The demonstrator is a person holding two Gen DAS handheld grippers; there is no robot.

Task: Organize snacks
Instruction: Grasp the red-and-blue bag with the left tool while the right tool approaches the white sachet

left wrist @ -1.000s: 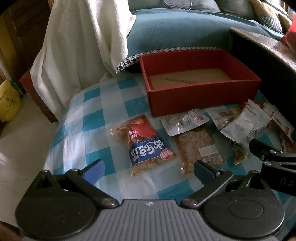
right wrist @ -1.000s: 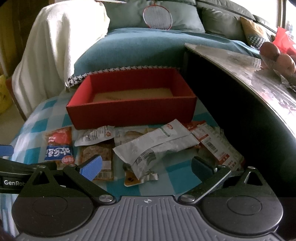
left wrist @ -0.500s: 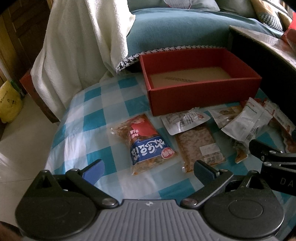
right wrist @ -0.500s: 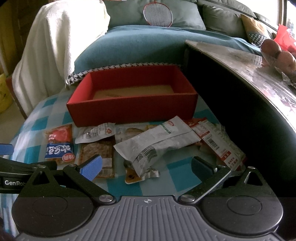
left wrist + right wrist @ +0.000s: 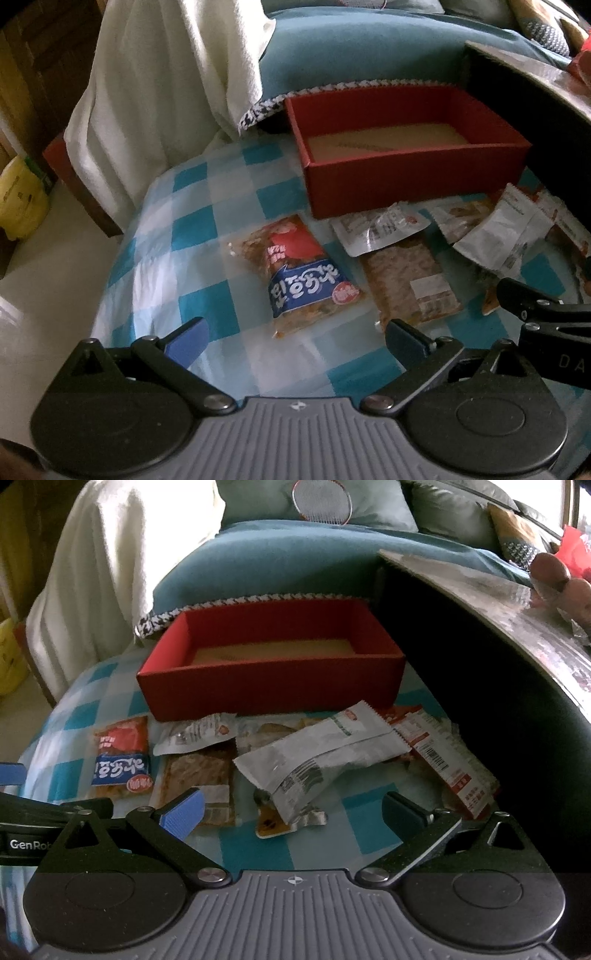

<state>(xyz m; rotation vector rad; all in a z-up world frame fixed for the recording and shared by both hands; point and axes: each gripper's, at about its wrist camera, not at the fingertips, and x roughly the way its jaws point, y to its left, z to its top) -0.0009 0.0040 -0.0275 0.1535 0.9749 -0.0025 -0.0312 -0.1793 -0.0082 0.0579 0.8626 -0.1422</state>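
Observation:
An empty red box (image 5: 406, 184) (image 5: 269, 690) stands at the back of a blue-and-white checked cloth (image 5: 192, 229). Several snack packets lie in front of it: a red-and-blue packet (image 5: 301, 273) (image 5: 120, 758), a clear brown packet (image 5: 410, 280) (image 5: 199, 779), a silver packet (image 5: 321, 753) (image 5: 506, 236), a red-and-white barcode packet (image 5: 443, 764). My left gripper (image 5: 295, 338) is open and empty, just short of the red-and-blue packet. My right gripper (image 5: 291, 810) is open and empty, just short of the silver packet.
A white towel (image 5: 166, 74) hangs at the back left. A teal sofa cushion (image 5: 277, 561) lies behind the box. A dark table (image 5: 498, 635) with fruit rises at the right. A yellow bag (image 5: 18, 199) sits on the floor at left.
Both grippers have edged forward toward the packets, which now show larger and lower in view. Both stay open. Nothing on the cloth has moved.

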